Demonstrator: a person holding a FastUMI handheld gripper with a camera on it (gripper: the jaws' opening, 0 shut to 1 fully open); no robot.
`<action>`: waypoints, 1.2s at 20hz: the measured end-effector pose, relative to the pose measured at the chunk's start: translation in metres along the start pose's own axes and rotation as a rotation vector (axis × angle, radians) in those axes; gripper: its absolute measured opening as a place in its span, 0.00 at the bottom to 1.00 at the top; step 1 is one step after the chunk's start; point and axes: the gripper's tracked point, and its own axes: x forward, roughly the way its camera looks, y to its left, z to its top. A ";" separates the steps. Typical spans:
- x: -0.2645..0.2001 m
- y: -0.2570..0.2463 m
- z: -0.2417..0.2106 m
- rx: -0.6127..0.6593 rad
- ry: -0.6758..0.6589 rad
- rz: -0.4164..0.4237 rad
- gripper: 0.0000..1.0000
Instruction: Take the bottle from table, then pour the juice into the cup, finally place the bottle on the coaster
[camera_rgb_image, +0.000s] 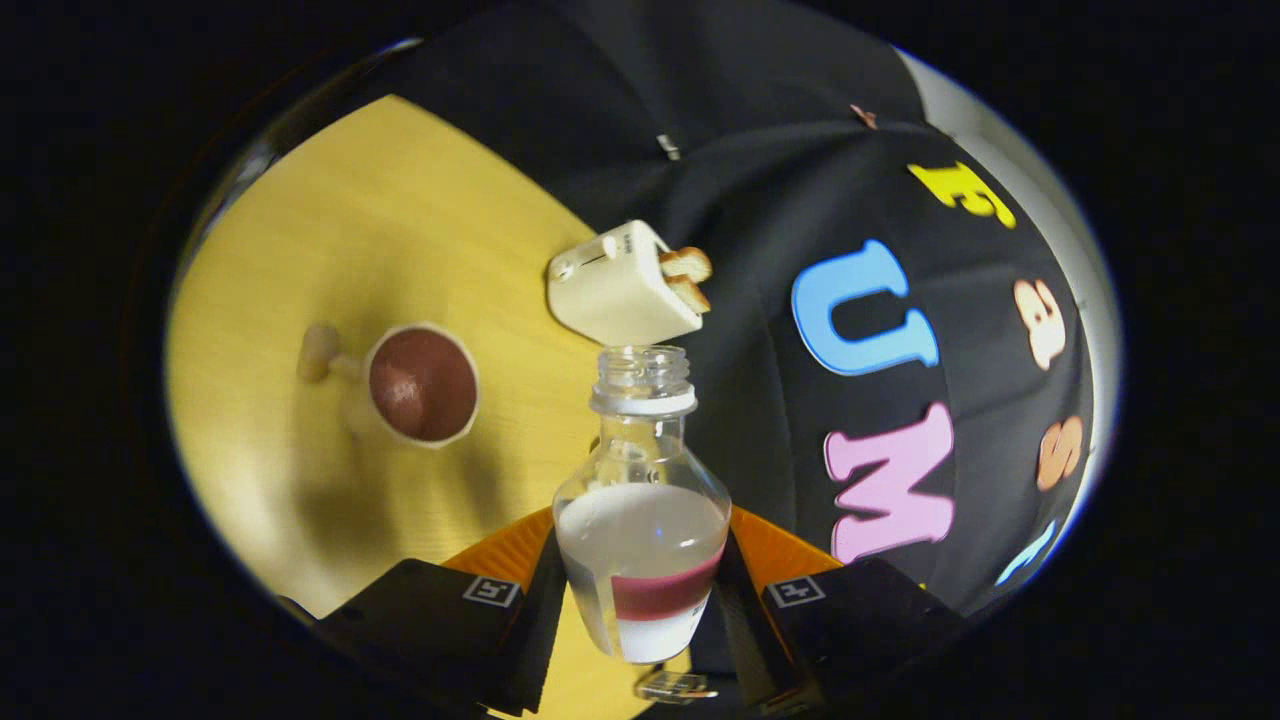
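1. Black fingers (470, 630) of the hand-held gripper (640, 610) press on both sides of the bottle (640, 520), closed only as far as the bottle's width allows, with orange parts showing behind them.
2. Held between the fingers, the bottle is clear plastic with a red band around its lower body and a pale cloudy liquid inside; its uncapped mouth points to 12 o'clock, away from the fingers.
3. Under the bottle and stretching off toward 10 o'clock lies the yellow wooden worktop (350, 230), seen at a tilt.
4. At about 10 o'clock from the bottle's mouth, well apart from it, 1 cup (424, 384) stands on the worktop; its inside looks reddish brown, and its handle sticks out on the side away from the bottle.
5. Just beyond the bottle's mouth at 12 o'clock sits a cream toaster (612, 290) near the worktop's edge, with 2 slices of toast (686, 277) poking from its slots.
6. Behind the toaster, the booth's black cloth wall (760, 160) fills the far side.
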 end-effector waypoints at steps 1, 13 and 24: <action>-0.004 -0.012 0.000 0.078 -0.014 -0.008 0.74; -0.008 -0.062 -0.048 0.883 -0.147 -0.085 0.74; 0.054 -0.033 -0.098 1.090 -0.204 -0.092 0.74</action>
